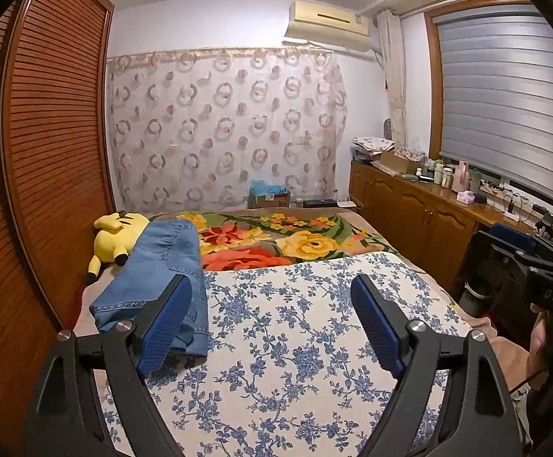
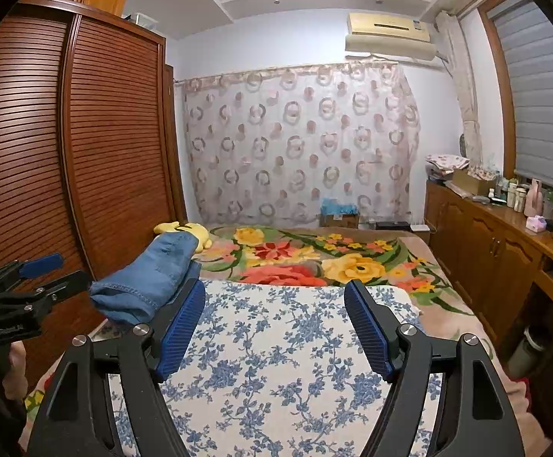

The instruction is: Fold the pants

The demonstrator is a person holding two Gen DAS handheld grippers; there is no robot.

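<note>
Folded blue jeans (image 1: 158, 270) lying along the left edge of the bed (image 1: 352, 240), partly on the blue-flowered sheet (image 1: 299, 335), yellow plush toy (image 1: 114, 240) just beyond. Left gripper (image 1: 272, 320) and right gripper (image 2: 274, 323) above the sheet, jaws apart, clamping nothing. Cardboard box (image 1: 269, 198) past the bed holding blue material.

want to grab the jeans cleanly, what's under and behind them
The jeans lie partly on the blue-flowered sheet, partly on the bed's edge. A yellow plush toy sits behind them. Whatever is beneath the denim is covered.
</note>
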